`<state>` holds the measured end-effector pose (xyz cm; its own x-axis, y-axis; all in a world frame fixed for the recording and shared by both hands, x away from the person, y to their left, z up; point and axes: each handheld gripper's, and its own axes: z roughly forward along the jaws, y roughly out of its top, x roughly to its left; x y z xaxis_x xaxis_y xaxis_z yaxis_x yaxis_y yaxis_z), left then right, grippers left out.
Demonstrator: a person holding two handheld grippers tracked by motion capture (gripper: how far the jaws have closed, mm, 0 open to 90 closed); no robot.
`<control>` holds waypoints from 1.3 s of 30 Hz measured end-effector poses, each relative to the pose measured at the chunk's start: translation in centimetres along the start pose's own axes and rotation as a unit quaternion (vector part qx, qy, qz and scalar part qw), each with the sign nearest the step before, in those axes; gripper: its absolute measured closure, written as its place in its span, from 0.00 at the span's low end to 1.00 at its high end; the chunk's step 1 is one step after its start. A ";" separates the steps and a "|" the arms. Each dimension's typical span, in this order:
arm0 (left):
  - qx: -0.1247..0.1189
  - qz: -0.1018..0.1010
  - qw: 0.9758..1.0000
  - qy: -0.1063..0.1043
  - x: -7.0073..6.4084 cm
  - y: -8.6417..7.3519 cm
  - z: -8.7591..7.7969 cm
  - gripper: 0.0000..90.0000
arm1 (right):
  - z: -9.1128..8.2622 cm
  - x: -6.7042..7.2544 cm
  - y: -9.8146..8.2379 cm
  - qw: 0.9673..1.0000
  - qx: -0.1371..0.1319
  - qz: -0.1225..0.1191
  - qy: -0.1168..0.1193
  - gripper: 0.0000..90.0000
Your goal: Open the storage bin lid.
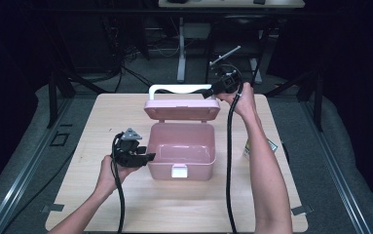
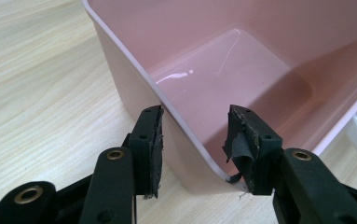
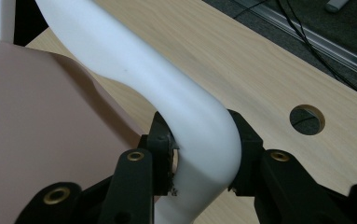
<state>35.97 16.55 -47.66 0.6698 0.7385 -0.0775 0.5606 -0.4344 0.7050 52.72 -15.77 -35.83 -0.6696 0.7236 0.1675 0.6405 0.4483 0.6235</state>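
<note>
Pale pink box [image 1: 181,156] with pink lid [image 1: 181,109], white handle [image 3: 185,107], white latch [image 1: 179,170], light wood-grain table [image 1: 96,195]

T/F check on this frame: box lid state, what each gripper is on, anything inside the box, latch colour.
1. The pink box has its lid open. True.
2. The right gripper is clamped on the white handle. True: its jaws press both sides of the handle's bend.
3. The left gripper is clamped tight on the white latch. False: its jaws straddle the box's corner wall, one outside and one inside, with a gap showing at the inner pad.
4. The box is packed with tools. False: its inside is bare pink plastic.
5. The latch on the box front is black. False: it is white.
</note>
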 end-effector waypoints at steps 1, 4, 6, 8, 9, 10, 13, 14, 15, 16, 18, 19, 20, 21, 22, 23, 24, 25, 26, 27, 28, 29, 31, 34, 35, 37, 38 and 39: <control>0.000 0.001 1.000 0.001 0.0 0.0 0.0 0.62 | 0.0 0.0 0.0 1.000 0.000 0.001 0.000 0.74; 0.003 0.003 1.000 0.000 0.0 0.0 0.0 0.62 | 0.2 -0.3 0.2 1.000 0.002 0.003 0.001 0.74; 0.002 0.001 1.000 0.000 0.0 0.0 0.0 0.62 | 0.4 -0.5 0.3 1.000 -0.001 0.007 0.003 0.74; 0.003 0.002 1.000 0.000 0.0 0.0 0.0 0.62 | 0.6 -0.7 0.3 1.000 -0.004 0.010 0.006 0.74; 0.002 0.002 1.000 -0.001 0.0 0.0 0.0 0.62 | 0.6 -0.8 0.3 1.000 -0.006 0.010 0.008 0.74; 0.003 0.001 1.000 -0.001 0.0 0.0 0.0 0.62 | 0.7 -0.9 0.4 1.000 -0.007 0.008 0.008 0.74; 0.000 0.000 1.000 -0.001 0.0 0.0 0.0 0.62 | 0.9 -1.0 0.5 1.000 -0.005 0.007 0.009 0.75; 0.000 0.000 1.000 -0.001 0.0 0.0 0.0 0.62 | 0.9 -1.1 0.5 1.000 -0.006 0.009 0.010 0.74; 0.000 0.000 1.000 -0.001 0.0 0.0 0.0 0.62 | 1.0 -1.1 0.5 1.000 -0.006 0.012 0.010 0.75; 0.000 0.000 1.000 0.000 0.0 0.0 0.0 0.62 | 1.1 -1.2 0.5 1.000 -0.005 0.007 0.011 0.75; -0.001 0.001 1.000 0.000 0.0 0.0 0.0 0.63 | 1.3 -1.4 0.5 1.000 -0.001 0.007 0.010 0.76; -0.001 0.001 1.000 0.000 0.0 0.0 0.0 0.63 | 1.3 -1.5 0.4 1.000 -0.002 0.008 0.013 0.76; 0.000 0.001 1.000 0.001 0.0 0.0 -0.1 0.63 | 1.3 -1.6 0.4 1.000 -0.003 0.010 0.015 0.76; 0.000 0.001 1.000 0.001 0.0 0.0 -0.1 0.63 | 1.3 -1.7 0.3 1.000 -0.004 0.011 0.016 0.76; 0.000 0.001 1.000 0.001 0.0 0.0 -0.1 0.64 | 1.3 -1.7 0.3 1.000 -0.003 0.014 0.017 0.76; -0.001 0.000 1.000 0.003 0.0 0.0 -0.1 0.64 | 1.3 -1.7 0.3 1.000 -0.003 0.014 0.017 0.76; -0.001 -0.001 1.000 0.004 -0.1 0.0 -0.1 0.64 | 1.3 -1.7 0.3 1.000 -0.004 0.013 0.016 0.76; -0.001 -0.001 1.000 0.005 -0.1 0.0 -0.1 0.64 | 1.3 -1.7 0.3 1.000 -0.004 0.012 0.016 0.76; -0.001 -0.001 1.000 0.006 -0.1 0.0 -0.1 0.64 | 1.3 -1.7 0.3 1.000 -0.003 0.012 0.015 0.76; 0.000 0.000 1.000 0.006 -0.1 0.0 -0.1 0.64 | 1.3 -1.7 0.4 1.000 -0.003 0.010 0.014 0.76; 0.000 -0.001 1.000 0.007 -0.2 0.0 -0.1 0.64 | 1.3 -1.8 0.4 1.000 -0.004 0.009 0.015 0.76; 0.000 -0.001 1.000 0.008 -0.2 0.0 -0.1 0.64 | 1.4 -1.8 0.4 1.000 -0.005 0.007 0.014 0.76; 0.000 -0.003 1.000 0.008 -0.2 0.0 -0.1 0.64 | 1.4 -1.9 0.4 1.000 -0.005 0.005 0.015 0.75; 0.000 -0.004 1.000 0.012 -0.3 0.0 -0.1 0.65 | 1.2 -1.9 0.4 1.000 -0.006 0.004 0.015 0.74; 0.000 -0.004 1.000 0.013 -0.3 0.0 -0.1 0.65 | 1.2 -1.9 0.4 1.000 -0.006 0.003 0.014 0.74; -0.001 -0.005 1.000 0.015 -0.4 0.0 -0.1 0.66 | 1.2 -1.8 0.4 1.000 -0.006 0.003 0.015 0.74; -0.003 -0.006 1.000 0.018 -0.4 -0.1 0.0 0.66 | 1.1 -1.8 0.4 1.000 -0.005 0.003 0.015 0.74; -0.003 -0.007 1.000 0.018 -0.4 -0.1 0.0 0.66 | 1.1 -1.9 0.4 1.000 -0.006 0.001 0.015 0.74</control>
<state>35.64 16.29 -47.64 0.6439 0.7626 -0.0613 0.5659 -0.4208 0.7089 54.67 -16.36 -36.76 -0.6790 0.7087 0.1915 0.6380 0.4405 0.6316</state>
